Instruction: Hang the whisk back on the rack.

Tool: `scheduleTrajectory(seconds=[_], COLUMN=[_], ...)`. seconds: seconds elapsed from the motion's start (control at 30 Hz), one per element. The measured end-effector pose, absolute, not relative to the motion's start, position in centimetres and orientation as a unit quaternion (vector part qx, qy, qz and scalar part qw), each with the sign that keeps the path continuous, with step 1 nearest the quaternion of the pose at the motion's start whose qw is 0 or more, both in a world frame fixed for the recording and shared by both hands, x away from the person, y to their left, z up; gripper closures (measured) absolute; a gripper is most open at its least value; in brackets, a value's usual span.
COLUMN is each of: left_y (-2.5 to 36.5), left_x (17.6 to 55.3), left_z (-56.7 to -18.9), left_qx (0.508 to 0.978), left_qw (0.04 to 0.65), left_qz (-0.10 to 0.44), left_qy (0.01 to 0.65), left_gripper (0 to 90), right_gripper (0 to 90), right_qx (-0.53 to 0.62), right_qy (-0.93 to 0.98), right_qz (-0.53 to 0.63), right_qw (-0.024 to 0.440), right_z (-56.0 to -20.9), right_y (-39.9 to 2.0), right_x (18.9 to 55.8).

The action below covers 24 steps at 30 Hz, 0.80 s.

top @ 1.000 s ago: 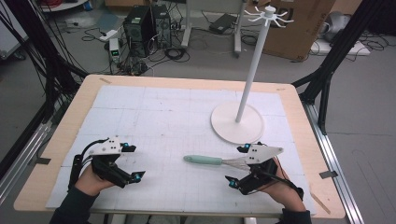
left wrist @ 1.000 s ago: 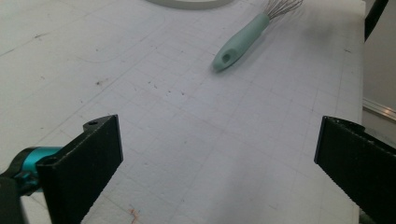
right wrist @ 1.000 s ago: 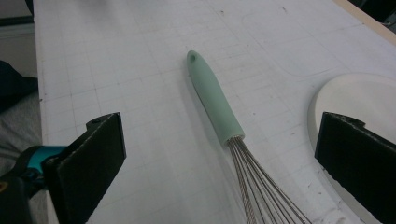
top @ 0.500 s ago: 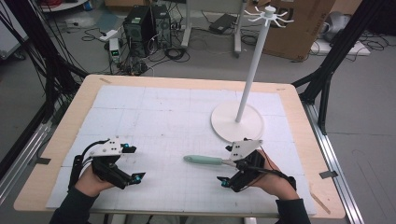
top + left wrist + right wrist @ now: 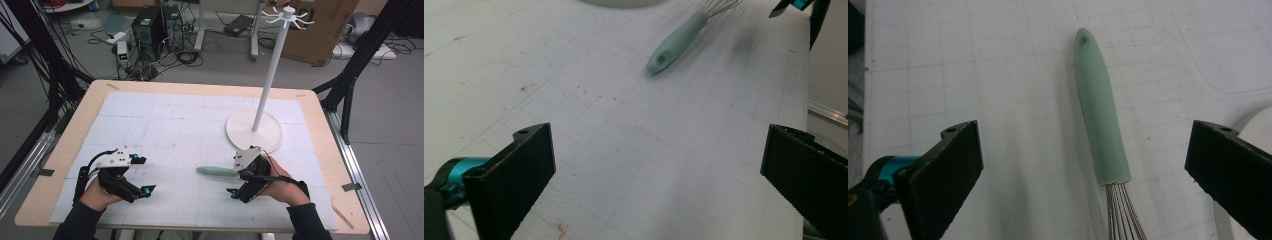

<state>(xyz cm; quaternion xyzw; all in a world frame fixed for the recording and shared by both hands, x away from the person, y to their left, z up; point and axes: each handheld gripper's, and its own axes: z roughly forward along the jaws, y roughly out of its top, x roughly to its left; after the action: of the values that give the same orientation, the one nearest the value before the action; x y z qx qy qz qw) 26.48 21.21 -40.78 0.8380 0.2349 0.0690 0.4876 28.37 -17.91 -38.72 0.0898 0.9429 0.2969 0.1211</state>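
Whisk with mint-green handle and wire loops (image 5: 1100, 120) lying flat mid-mat, bare grid around.
Right gripper (image 5: 245, 179) jaws wide apart straddling it, untouched; left gripper (image 5: 137, 175) also spread, holding nothing.

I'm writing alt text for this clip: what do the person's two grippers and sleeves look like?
Both the left gripper and the right gripper are black frames with flat black rectangular jaws, teal fittings at the jaw bases, a grey three-cornered plate on top and a black cable. The person wears dark sleeves.
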Motion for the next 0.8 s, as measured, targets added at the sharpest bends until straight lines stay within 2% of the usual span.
scheduleTrajectory(seconds=[0.4, 0.47, 0.63, 0.7, 0.8], left_y=[21.2, 21.2, 21.2, 21.2, 21.2], left_x=[26.6, 26.6, 26.6, 26.6, 26.6], left_z=[-40.9, -41.0, -40.9, -40.9, -40.9], left_qx=[0.839, 0.839, 0.839, 0.839, 0.839], left_qw=[0.486, 0.485, 0.486, 0.485, 0.485], left_qz=[0.067, 0.066, 0.066, 0.067, 0.066], left_qy=[0.235, 0.236, 0.236, 0.237, 0.237], left_gripper=[1.7, 1.6, 1.6, 1.7, 1.7], right_gripper=[8.1, 13.4, 16.2, 21.5, 24.9], right_qx=[0.076, 0.072, 0.068, 0.072, 0.074], right_qy=[0.954, 0.956, 0.958, 0.959, 0.961], right_qz=[0.256, 0.249, 0.238, 0.225, 0.217], right_qw=[0.133, 0.136, 0.144, 0.155, 0.157], right_z=[-39.8, -39.9, -40.4, -40.7, -40.9], right_y=[-17.1, -17.0, -16.6, -16.6, -16.5], right_x=[29.3, 29.4, 29.6, 29.8, 29.8])
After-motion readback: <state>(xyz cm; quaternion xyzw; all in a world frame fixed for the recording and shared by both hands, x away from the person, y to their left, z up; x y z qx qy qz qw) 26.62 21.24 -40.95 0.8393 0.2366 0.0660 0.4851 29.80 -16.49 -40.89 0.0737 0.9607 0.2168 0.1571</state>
